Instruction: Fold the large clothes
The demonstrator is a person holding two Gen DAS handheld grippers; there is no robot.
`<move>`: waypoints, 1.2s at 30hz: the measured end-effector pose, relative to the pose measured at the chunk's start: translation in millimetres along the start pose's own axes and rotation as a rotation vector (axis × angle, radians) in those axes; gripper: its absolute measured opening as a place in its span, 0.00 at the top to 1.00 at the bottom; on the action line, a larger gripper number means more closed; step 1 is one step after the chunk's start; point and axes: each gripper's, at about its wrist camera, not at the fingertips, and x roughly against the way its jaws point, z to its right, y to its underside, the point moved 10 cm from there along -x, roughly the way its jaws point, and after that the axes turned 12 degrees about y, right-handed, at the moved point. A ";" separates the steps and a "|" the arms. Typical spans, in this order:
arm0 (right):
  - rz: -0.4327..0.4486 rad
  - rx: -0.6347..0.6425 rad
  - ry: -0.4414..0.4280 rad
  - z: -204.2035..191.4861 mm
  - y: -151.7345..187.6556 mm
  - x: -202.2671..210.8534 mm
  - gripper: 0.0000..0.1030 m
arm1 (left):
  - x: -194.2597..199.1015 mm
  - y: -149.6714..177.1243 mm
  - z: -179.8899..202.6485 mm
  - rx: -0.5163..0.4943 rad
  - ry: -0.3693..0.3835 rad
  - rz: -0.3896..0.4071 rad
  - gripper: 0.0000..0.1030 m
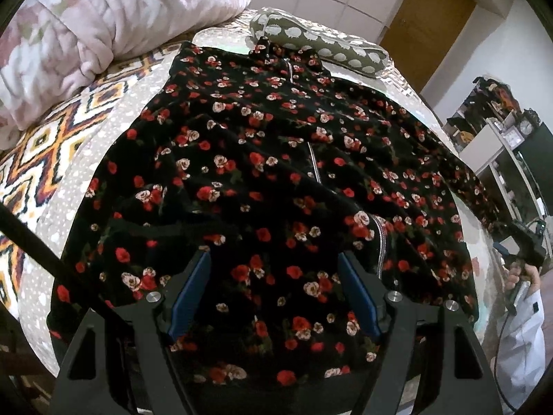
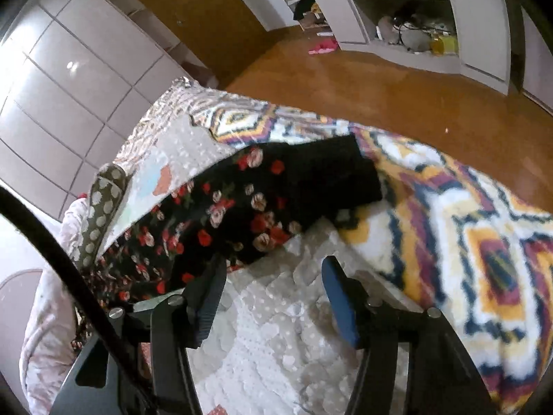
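1. The bed [image 1: 69, 207], covered by a pale grey dotted quilt, fills most of both views; a fleece blanket with a zigzag pattern in orange, navy and white [image 2: 466, 242] lies over one side of it.
2. A black jacket printed with red and cream roses [image 1: 259, 173] is spread flat across the quilt, its silver zipper [image 1: 315, 167] running down the middle and its collar toward the far end of the bed.
3. In the right wrist view, one sleeve of the jacket [image 2: 276, 200] stretches out onto the quilt, and its plain black cuff [image 2: 342, 176] touches the edge of the zigzag blanket.
4. A bunched pink and white floral comforter [image 1: 103, 27] sits at the far left of the bed.
5. An olive cushion with white dots [image 1: 325, 45] lies just beyond the collar.
6. The left hand-held gripper [image 1: 274, 294] hovers over the jacket's lower hem, its blue pads set wide with nothing pinched.
7. The right hand-held gripper [image 2: 271, 297] sits just below the sleeve, its jaws apart over bare quilt and gripping nothing.
8. A person's hand [image 1: 522, 280] in a white sleeve shows at the right edge of the left wrist view.
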 end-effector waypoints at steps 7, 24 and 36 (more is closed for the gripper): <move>-0.027 -0.043 -0.048 -20.9 3.3 -30.4 0.39 | 2.0 -0.2 -1.0 -0.003 -0.012 0.008 0.28; 0.078 -0.045 -0.265 -53.1 -14.8 -44.8 0.39 | -16.0 2.2 -6.4 -0.003 -0.026 -0.019 0.28; 0.060 -0.077 -0.229 -38.4 -7.8 -41.2 0.39 | -16.2 4.2 -9.6 0.009 -0.020 -0.020 0.28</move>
